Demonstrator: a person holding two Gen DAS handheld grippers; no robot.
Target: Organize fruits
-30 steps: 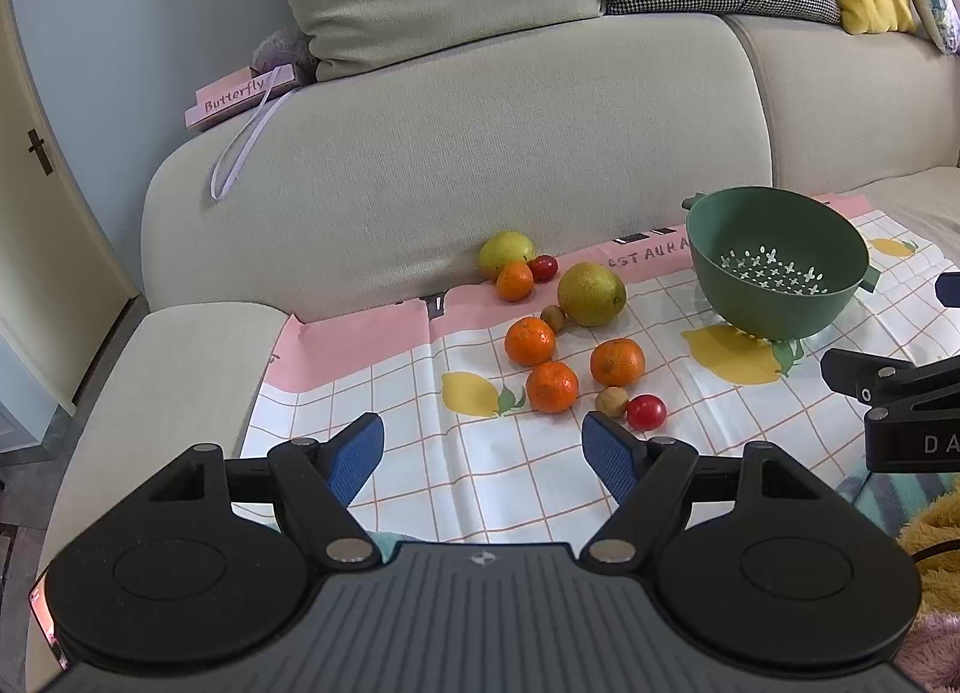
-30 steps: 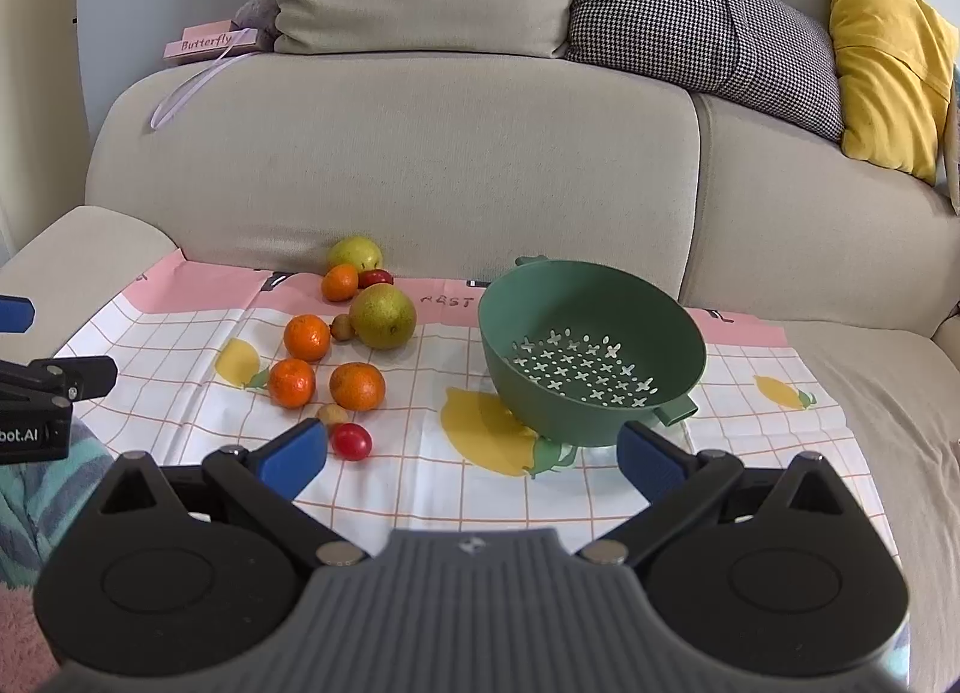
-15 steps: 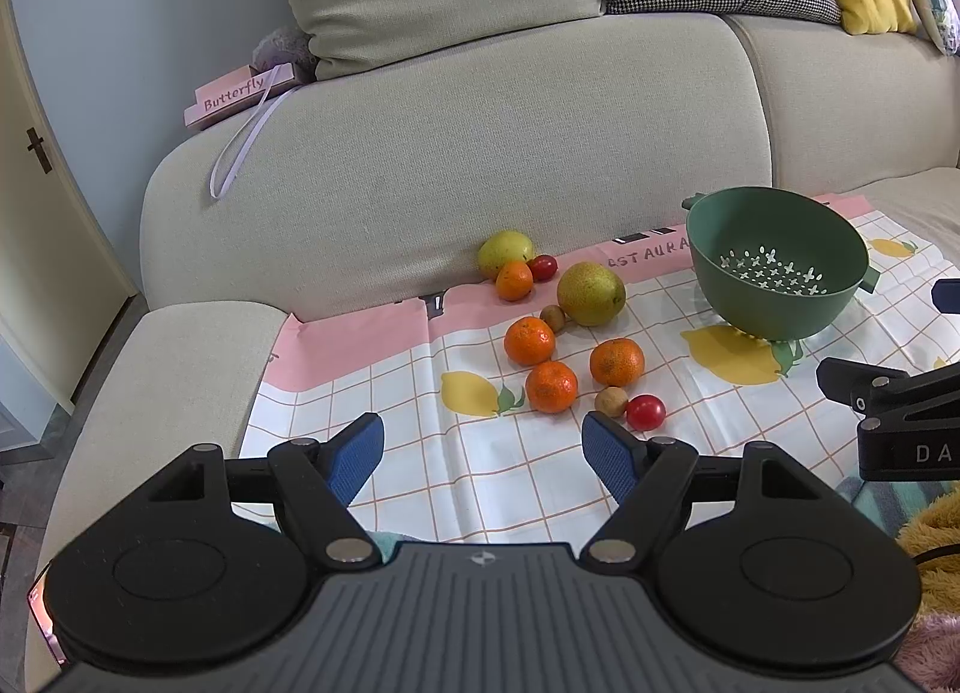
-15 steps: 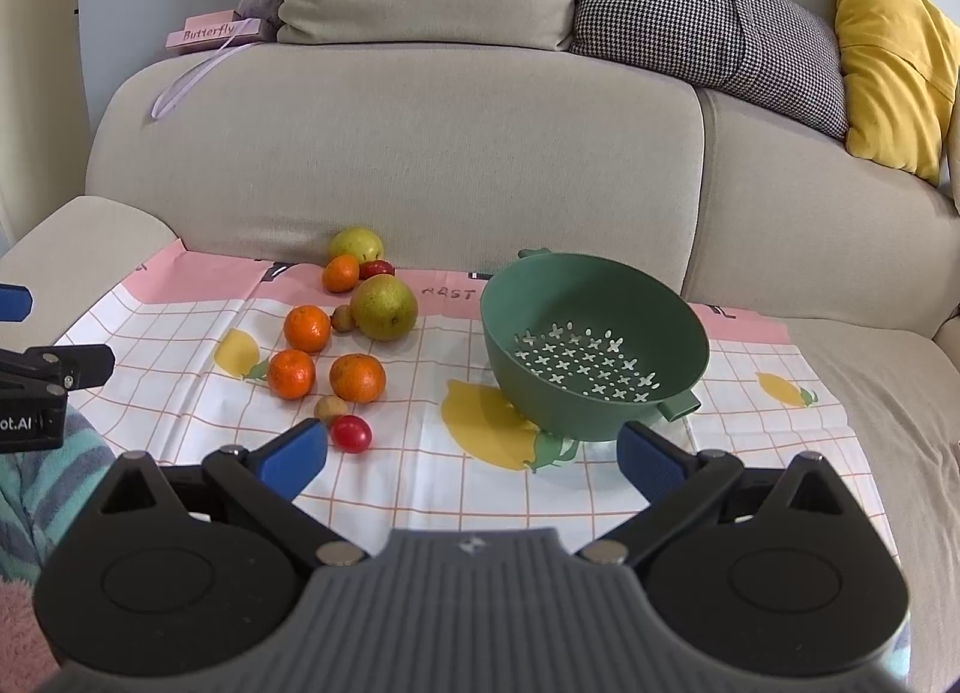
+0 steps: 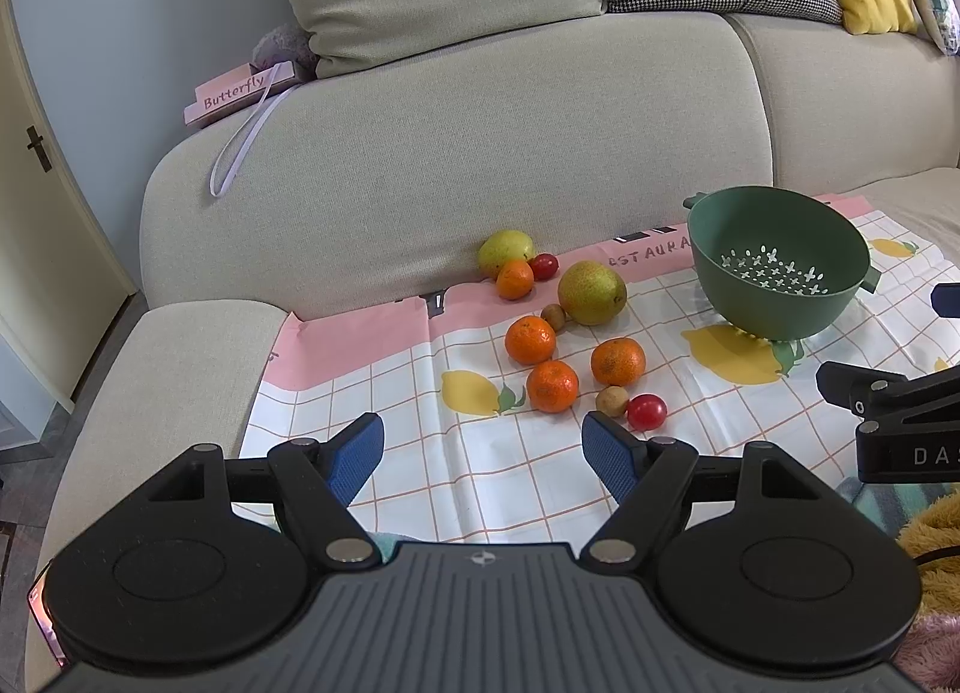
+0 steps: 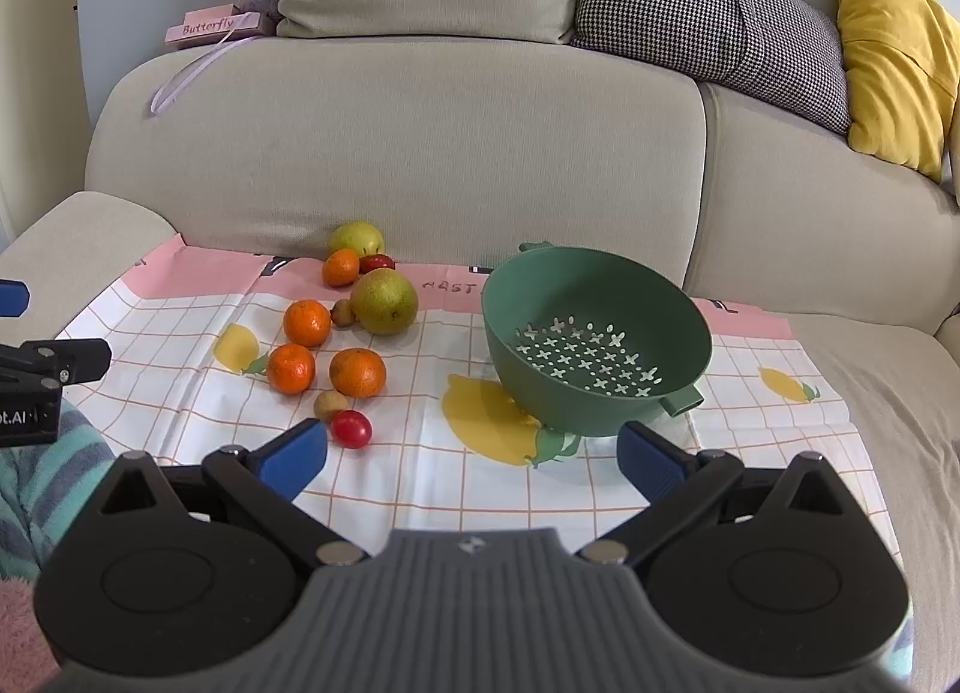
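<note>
left wrist view: the left hand-held gripper (image 5: 483,447) hangs released, fingers spread with nothing between them, over the near edge of the checked cloth (image 5: 420,453) on the sofa (image 5: 450,123). the fruit (image 5: 552,387) lies ahead in a loose cluster, just left of the green colander (image 5: 780,267) – likely set close so each piece has a short trip in. a cherry tomato (image 5: 647,411) sits nearest, just beyond the right finger.

right wrist view: the right hand-held gripper (image 6: 471,453) is also released and holds nothing. the colander stands just ahead, the fruit ahead to the left – 4 oranges (image 6: 357,372), 2 pears (image 6: 384,301), small pieces.
</note>
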